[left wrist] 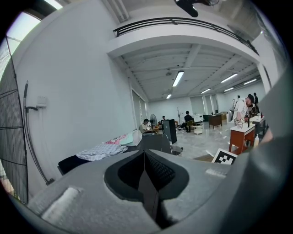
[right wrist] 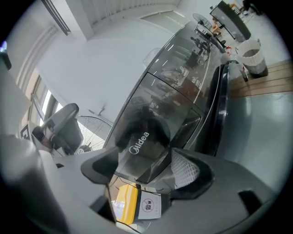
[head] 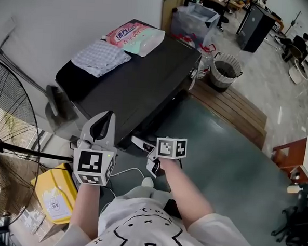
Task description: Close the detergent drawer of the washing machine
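Evidently the drawer (head: 141,143) juts out of the washer's (head: 141,82) front at lower centre of the head view, not yet pushed home. The right gripper (right wrist: 144,167) has its jaws spread wide around the drawer's face, pads seemingly off it, probably lined up to shove it in. The left gripper (left wrist: 145,173), jaws together and empty, hangs at lower left, clear of the job.

Black washing machine top (head: 146,78), folded checked cloth (head: 102,57) and pink pack (head: 132,36) lying at its far end
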`<state>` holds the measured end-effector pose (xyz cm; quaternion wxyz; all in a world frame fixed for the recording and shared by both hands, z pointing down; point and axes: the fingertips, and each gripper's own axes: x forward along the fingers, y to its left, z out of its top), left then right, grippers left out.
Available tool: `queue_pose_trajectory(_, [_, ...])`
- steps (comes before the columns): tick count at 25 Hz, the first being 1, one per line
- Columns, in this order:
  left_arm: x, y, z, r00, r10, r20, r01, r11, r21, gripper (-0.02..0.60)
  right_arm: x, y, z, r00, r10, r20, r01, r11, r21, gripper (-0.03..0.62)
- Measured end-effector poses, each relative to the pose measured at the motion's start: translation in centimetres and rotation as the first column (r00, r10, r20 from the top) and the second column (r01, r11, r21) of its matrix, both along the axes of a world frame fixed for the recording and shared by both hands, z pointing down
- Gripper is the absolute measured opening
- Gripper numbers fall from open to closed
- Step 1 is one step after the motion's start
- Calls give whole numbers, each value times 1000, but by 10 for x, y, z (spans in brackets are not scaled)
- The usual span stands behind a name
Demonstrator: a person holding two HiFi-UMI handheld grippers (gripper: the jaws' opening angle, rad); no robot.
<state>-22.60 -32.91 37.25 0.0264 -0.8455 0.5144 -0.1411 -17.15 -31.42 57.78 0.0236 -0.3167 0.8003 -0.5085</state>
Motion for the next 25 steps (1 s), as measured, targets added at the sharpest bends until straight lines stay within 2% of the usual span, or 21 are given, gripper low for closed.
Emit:
queue_pose_trajectory(12, [-17, 30, -12, 995, -57, -84, 58, 998, 11, 18, 30, 17, -39, 995, 96, -31, -95, 995, 36, 354])
queue_pose_trajectory(17, [-19, 54, -25, 990, -95, -101, 98, 995, 29, 17, 38, 35, -63, 994, 76, -78, -67, 992, 106, 353])
queue_pose_trajectory(25, [-19, 105, -49, 976, -170, -134, 181, 981, 74, 17, 64, 70, -113, 994, 100, -32, -92, 975, 202, 146])
